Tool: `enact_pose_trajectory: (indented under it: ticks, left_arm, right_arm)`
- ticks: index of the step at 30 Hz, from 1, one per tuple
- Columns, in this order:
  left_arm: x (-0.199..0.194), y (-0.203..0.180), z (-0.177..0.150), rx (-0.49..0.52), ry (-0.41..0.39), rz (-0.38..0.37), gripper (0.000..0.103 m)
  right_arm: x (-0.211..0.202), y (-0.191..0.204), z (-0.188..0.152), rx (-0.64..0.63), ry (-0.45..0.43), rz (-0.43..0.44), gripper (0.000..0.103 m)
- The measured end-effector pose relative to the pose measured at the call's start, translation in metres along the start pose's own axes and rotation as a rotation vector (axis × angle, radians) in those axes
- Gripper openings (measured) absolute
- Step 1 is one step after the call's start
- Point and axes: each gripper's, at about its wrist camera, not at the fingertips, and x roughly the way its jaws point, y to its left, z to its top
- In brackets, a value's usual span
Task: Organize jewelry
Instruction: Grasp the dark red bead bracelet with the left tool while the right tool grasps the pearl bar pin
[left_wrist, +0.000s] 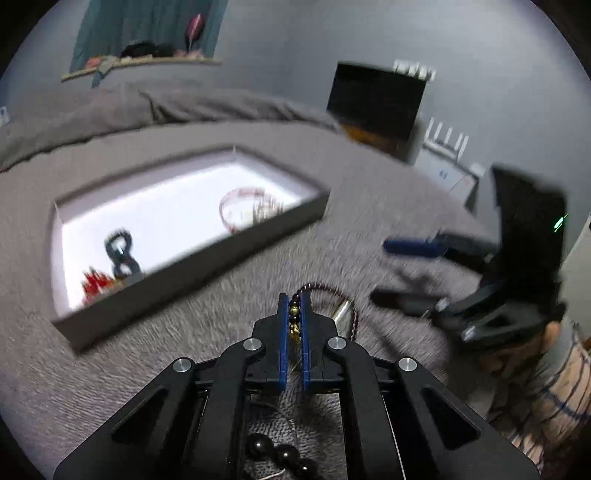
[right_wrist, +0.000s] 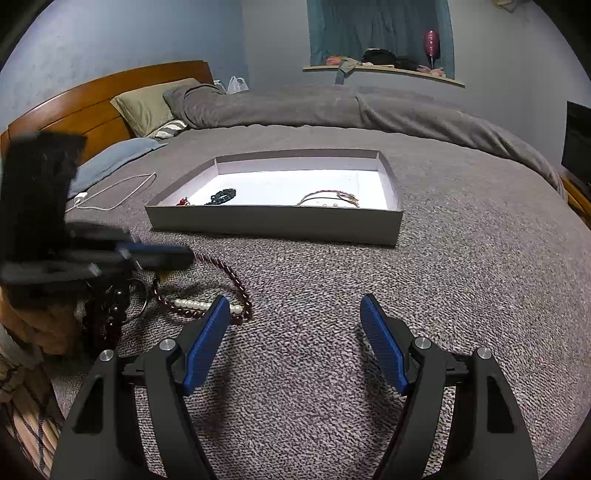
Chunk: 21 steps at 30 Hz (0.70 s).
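On the near part of the grey knitted bed cover (right_wrist: 369, 314), in front of the long side wall of the shallow grey cardboard box with a white inside (right_wrist: 273, 223): a loose heap of jewellery. Between the blue ribbed pads of the left gripper (left_wrist: 294, 301), clamped tight, a dark maroon bead strand with small gold beads (left_wrist: 295, 314); beyond the fingertips, curving off to the right over the cover, then trailing back along the gripper's right side. Seen from the right wrist, running out of the blurred left gripper (right_wrist: 184, 256) in a loop of small glossy round beads, down beside a short row of white pearls (right_wrist: 194, 305) lying flat on the knit. Under the left gripper's body, larger glossy black beads (left_wrist: 284, 456) on a thin string.

Right gripper (right_wrist: 291, 308) held just above bare cover, jaws spread wide, nothing between the blue pads, the pearls just beside its left fingertip.

Inside the box: toward one end a dark chain-link piece (right_wrist: 222, 195) and a small red ornament (right_wrist: 183, 201); toward the other end, against the near wall, a tangle of thin reddish and silvery strands (right_wrist: 328, 197). All blurred in the left view.

Striped sleeve (left_wrist: 561, 398) at the right margin of the left view.
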Motion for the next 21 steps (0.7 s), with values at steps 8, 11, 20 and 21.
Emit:
enact_pose_trajectory:
  ticks: [8,11,20,21]
  left_arm:
    - [-0.036,0.013,0.009,-0.046,-0.104,-0.026,0.006]
    - [-0.042,0.020,0.010,-0.053,-0.103,0.007,0.006]
    - [-0.038,0.048,-0.004,-0.102,-0.027,0.063,0.006]
    - [-0.038,0.049,-0.006,-0.104,-0.022,0.065,0.006]
  right_arm:
    - [0.005,0.009,0.002,-0.021,0.007,0.024,0.072]
    - [0.009,0.018,0.004,-0.039,0.012,0.041,0.072]
    - [0.031,0.053,0.008,-0.135,0.086,0.105,0.073]
    - [0.034,0.058,0.008,-0.152,0.099,0.110,0.073]
